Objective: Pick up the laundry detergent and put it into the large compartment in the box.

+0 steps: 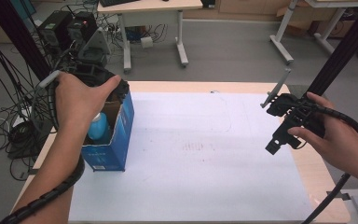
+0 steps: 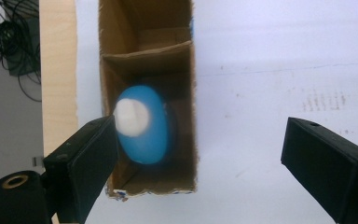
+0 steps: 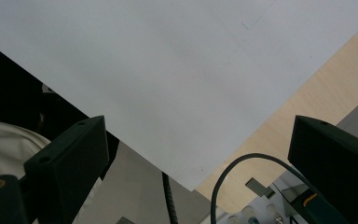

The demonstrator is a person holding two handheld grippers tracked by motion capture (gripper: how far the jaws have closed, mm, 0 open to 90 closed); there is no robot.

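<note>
Broadly, a light wooden desk across the middle and lower part of the high view, nearly all of it under a white sheet with faint pencil lines and a reddish smudge near the centre. Standing upright on the sheet's left edge, at centre left of that view, a tall blue cardboard box with its top open and brown flaps raised. Inside the box, toward its nearer end, a blue bottle with a white cap, seen cap-up in the left gripper view, behind a cardboard divider that splits the box into two compartments. Held over the box's far end by the left hand, the left tool: jaws spread wide, gripping nothing, one jaw at the box's outer wall and the other out over bare sheet. At centre right of the high view, the right tool in the right hand, raised off the desk near the sheet's right edge, tilted; jaws wide apart in the right gripper view, nothing between them. Beyond the desk, at the top of the high view, grey floor, other desks and tangled cables.
</note>
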